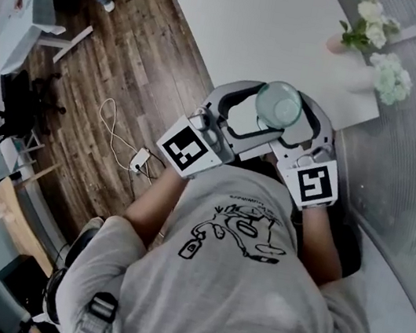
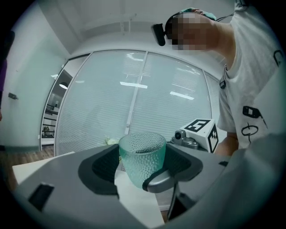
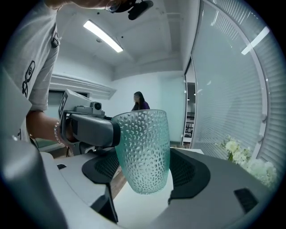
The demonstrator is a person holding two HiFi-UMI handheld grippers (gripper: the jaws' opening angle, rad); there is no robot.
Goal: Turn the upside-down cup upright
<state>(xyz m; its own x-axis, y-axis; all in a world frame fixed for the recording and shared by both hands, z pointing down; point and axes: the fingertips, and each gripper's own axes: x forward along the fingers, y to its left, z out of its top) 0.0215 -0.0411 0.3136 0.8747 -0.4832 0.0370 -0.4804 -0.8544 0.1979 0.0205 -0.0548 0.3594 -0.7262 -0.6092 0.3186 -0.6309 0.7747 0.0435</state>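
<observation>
Grey T-shirt (image 1: 211,282), printed with a line drawing, fills the low foreground of the head view; both forearms reach from it toward the white table (image 1: 241,24).

Item 1: cup (image 1: 279,104). Pale green, dimpled glass, upright with the mouth up. It is held in the air above the table's near corner, clear of the tabletop.

Item 2: left gripper (image 2: 142,167). Its jaws are closed on the cup, one dark pad at each side of the lower wall. Its marker cube (image 1: 189,149) sits off the table's near edge.

Item 3: right gripper (image 3: 147,172). It is likewise clamped on the cup, which stands between its two pads. Its marker cube (image 1: 315,182) sits beside the other.

Edges and room: most of the tabletop is bare. White flowers (image 1: 369,23) and a second bunch (image 1: 391,78) stand along the table's right edge. Wooden floor (image 1: 132,53) lies left of the table, with a loose cable (image 1: 118,134) on it. A blind-covered glass wall (image 2: 134,103) rises right of the table.

View differences: each gripper view shows one jaw of the opposite gripper touching the cup's side. Only the right gripper view shows a distant person (image 3: 139,100) beyond the table. Only the head view shows the floor and cable.
</observation>
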